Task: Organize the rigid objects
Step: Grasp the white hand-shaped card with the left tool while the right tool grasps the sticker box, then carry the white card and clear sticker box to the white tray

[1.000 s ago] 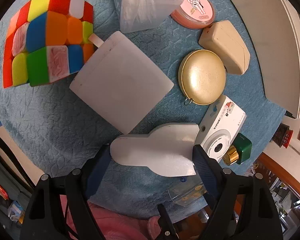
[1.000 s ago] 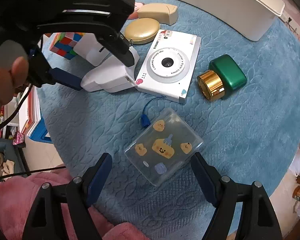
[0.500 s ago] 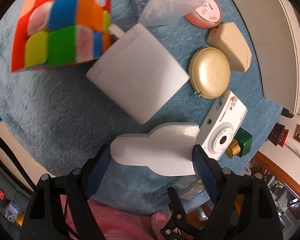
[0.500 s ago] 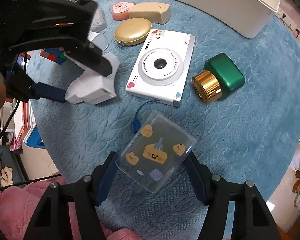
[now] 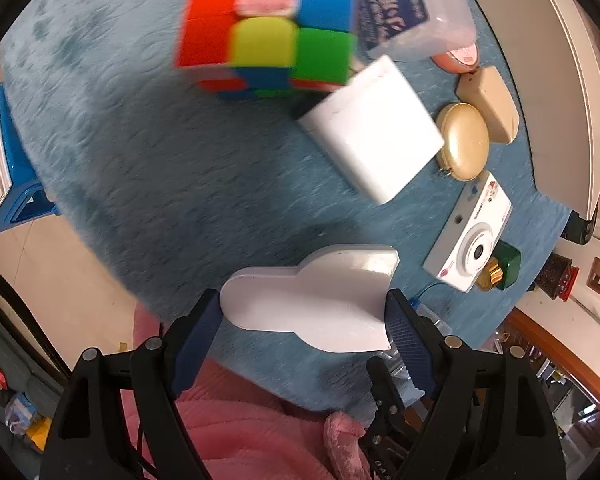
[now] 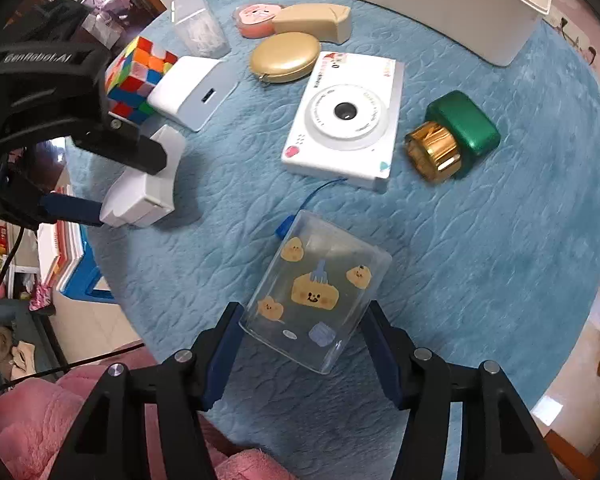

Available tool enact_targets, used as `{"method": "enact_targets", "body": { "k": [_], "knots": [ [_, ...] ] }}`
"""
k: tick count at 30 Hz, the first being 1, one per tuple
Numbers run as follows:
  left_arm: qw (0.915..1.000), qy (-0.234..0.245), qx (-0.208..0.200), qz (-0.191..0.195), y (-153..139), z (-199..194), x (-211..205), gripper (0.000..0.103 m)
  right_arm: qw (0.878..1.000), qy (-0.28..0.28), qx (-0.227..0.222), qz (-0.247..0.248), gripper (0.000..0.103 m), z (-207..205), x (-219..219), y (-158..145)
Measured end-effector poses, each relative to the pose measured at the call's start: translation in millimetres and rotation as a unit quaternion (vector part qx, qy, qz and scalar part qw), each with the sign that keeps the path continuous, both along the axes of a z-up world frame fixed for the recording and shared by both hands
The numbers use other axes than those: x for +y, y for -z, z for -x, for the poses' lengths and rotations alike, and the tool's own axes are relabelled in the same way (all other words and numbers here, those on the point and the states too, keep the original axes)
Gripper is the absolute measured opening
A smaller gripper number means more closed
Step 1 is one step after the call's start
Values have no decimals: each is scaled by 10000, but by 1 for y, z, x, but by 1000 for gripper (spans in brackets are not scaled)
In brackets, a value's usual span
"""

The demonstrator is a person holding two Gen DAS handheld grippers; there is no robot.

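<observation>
The left gripper [image 5: 304, 312] clamps a white bottle-shaped block [image 5: 312, 300], held just above the blue cloth [image 5: 140, 152] near the colourful cube [image 5: 268, 28]. The right gripper [image 6: 302, 346] has just been closing around the clear cartoon-printed case [image 6: 316, 292] lying on the cloth below the white toy camera [image 6: 344, 116]; its pads look to touch the case's sides.

Left gripper [image 5: 306, 314]: points steeply down, its blue pads pressed against both sides of a white flask-shaped piece [image 5: 316, 300], which it holds clear of the surface.
Right gripper [image 6: 302, 346]: points almost straight down; its jaws have just been closing, with a clear plastic case [image 6: 316, 296] between them.
Right fingers [image 6: 222, 354]: at the case's two sides, contact not certain.
</observation>
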State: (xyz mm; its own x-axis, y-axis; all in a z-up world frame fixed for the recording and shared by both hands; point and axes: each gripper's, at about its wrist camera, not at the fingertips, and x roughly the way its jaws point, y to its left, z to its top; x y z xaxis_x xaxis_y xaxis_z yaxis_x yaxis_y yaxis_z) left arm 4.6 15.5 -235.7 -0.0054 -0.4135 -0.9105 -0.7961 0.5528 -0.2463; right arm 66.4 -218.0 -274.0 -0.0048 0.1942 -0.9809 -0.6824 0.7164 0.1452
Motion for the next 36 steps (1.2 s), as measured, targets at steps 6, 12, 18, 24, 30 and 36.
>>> {"method": "enact_targets", "body": {
  "k": [6, 12, 18, 24, 30, 36],
  "knots": [
    [9999, 81, 0, -64, -12, 13, 13, 84, 9995, 104, 1, -299, 60, 10, -1, -7],
    [9996, 220, -108, -102, -35, 27, 34, 84, 9974, 156, 2, -707, 60, 19, -3, -24],
    [9985, 474, -191, -205, -69, 23, 50, 84, 9937, 340, -99, -1063, 61, 18, -2, -48],
    [9958, 639, -544, -372, -97, 1, 35, 84, 9882, 490, -501, -1364, 61, 1, 4, -83],
    [9900, 919, -829, -673, -125, -34, 27, 84, 9805, 620, -992, -1577, 61, -17, 9, -115],
    [9797, 1280, -1170, -1003, -156, -71, 33, 84, 9689, 811, -1472, -1816, 61, -39, 16, -145]
  ]
}}
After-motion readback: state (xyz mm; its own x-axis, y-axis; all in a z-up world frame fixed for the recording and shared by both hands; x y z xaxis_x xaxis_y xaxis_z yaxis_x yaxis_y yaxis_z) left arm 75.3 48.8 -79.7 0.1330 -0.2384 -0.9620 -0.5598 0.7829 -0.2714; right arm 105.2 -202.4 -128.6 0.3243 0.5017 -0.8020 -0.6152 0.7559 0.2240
